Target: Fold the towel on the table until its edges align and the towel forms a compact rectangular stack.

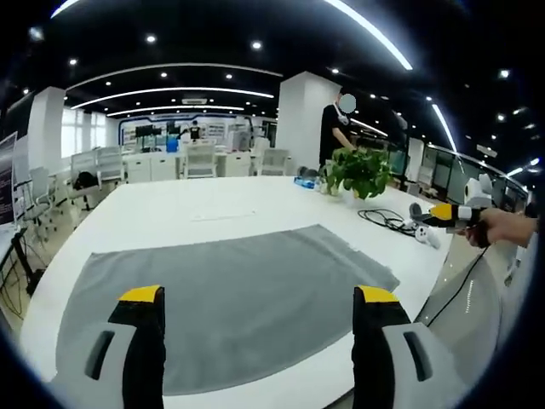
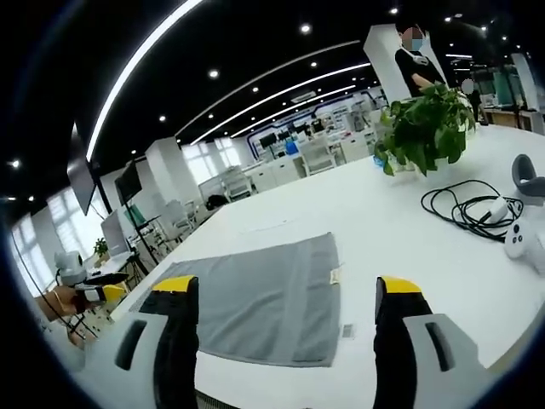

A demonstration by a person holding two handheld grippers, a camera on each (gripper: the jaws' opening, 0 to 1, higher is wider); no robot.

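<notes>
Both tools, left tool (image 1: 260,298) and right tool (image 2: 289,290), hover wide open, gripping nothing. One grey towel (image 1: 230,298) lies flat on the white worktop (image 1: 213,209); one potted plant (image 2: 426,128) and one black cable (image 2: 464,209) sit beyond.

grey towel (image 1: 238,298), white table (image 1: 213,204) — green plant (image 1: 358,170)

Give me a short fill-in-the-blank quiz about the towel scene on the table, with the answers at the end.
1. The towel lying on the white table is ____ in colour.
2. The towel lies spread ____, with no fold made yet.
3. Beyond the towel stands a potted ____ with green leaves.
4. The left claw and the right claw both have their jaws ____.

Missing words: grey; flat; plant; open
</notes>
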